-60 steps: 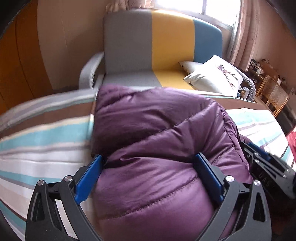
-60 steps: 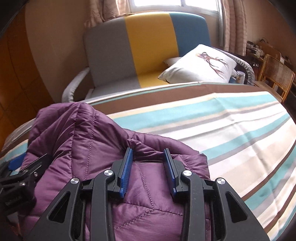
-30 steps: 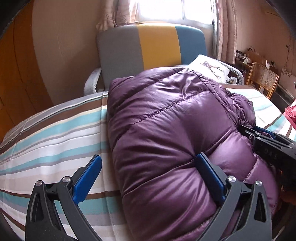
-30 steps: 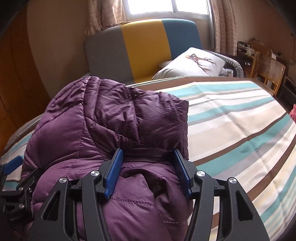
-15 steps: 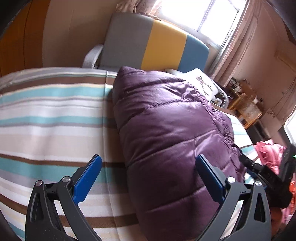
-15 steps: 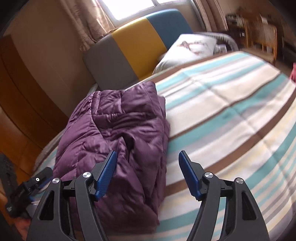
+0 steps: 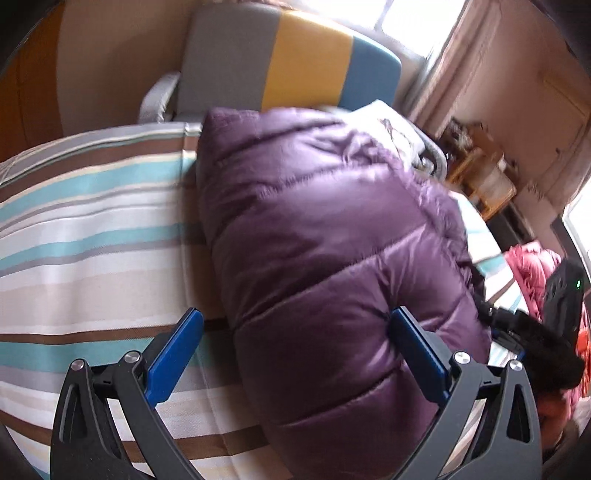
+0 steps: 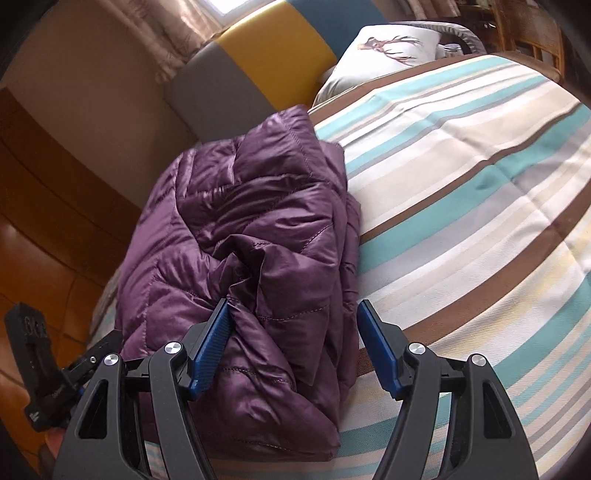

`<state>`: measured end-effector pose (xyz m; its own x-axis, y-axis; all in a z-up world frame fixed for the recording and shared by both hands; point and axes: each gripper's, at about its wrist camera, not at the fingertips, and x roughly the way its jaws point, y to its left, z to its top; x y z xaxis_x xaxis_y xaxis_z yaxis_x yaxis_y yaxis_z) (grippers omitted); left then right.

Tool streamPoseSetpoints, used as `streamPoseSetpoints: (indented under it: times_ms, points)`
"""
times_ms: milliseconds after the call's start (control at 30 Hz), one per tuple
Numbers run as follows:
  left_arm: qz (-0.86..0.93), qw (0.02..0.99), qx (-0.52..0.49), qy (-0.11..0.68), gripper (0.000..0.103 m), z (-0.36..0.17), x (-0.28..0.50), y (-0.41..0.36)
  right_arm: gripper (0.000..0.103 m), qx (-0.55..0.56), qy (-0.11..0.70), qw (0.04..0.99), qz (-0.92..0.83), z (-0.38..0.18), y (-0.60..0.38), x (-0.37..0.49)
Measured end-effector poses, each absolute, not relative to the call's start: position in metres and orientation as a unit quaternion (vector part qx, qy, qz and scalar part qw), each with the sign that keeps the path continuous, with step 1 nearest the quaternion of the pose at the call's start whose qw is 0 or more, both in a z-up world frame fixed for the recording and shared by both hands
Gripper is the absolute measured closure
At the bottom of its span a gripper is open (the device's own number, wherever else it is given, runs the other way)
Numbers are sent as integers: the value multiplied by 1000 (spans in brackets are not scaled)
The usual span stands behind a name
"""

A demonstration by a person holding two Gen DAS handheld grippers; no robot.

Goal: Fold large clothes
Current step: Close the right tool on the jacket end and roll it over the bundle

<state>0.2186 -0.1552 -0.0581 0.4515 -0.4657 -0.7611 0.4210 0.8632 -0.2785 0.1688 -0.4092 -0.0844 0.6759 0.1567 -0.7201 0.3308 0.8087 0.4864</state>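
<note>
A purple quilted puffer jacket [image 7: 325, 258] lies folded into a thick bundle on the striped bed sheet [image 7: 92, 229]. It also shows in the right wrist view [image 8: 251, 236], on the left part of the bed. My left gripper [image 7: 295, 354] is open and wide, its right finger against the bundle's near end. My right gripper [image 8: 295, 343] is open, its jaws either side of the bundle's near corner without pinching it. The other gripper's body shows at the right edge [image 7: 535, 332] and at the lower left [image 8: 44, 373].
A grey, yellow and blue sofa back [image 7: 295, 77] stands past the bed's far edge, with a white deer-print pillow [image 8: 388, 51] on it. A pink garment [image 7: 532, 273] lies at the right. A wicker chair [image 8: 532, 33] and wooden floor [image 8: 48, 236] flank the bed.
Both grippers have let go of the jacket and opened wide. They have pulled back and up, and the folded bundle now rests on the bed by itself.
</note>
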Motion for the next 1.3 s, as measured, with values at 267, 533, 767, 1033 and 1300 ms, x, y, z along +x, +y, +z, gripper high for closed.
streamPoseSetpoints:
  times_ms: [267, 533, 767, 1033, 1300]
  points:
    - [-285, 821, -73, 490, 2, -78, 229, -150, 34, 320, 423, 847, -27, -99, -409, 187]
    - [-309, 822, -49, 476, 22, -78, 216, -159, 50, 342, 414, 843, 10, -106, -417, 188]
    - [-319, 819, -39, 475, 24, -71, 220, -154, 53, 336, 413, 846, 18, -101, -418, 184]
    - [-313, 824, -18, 471, 8, -65, 233, -167, 39, 335, 424, 841, 15, -107, -429, 196]
    - [-305, 854, 33, 421, 40, -57, 211, -175, 72, 267, 392, 880, 11, -88, -407, 185]
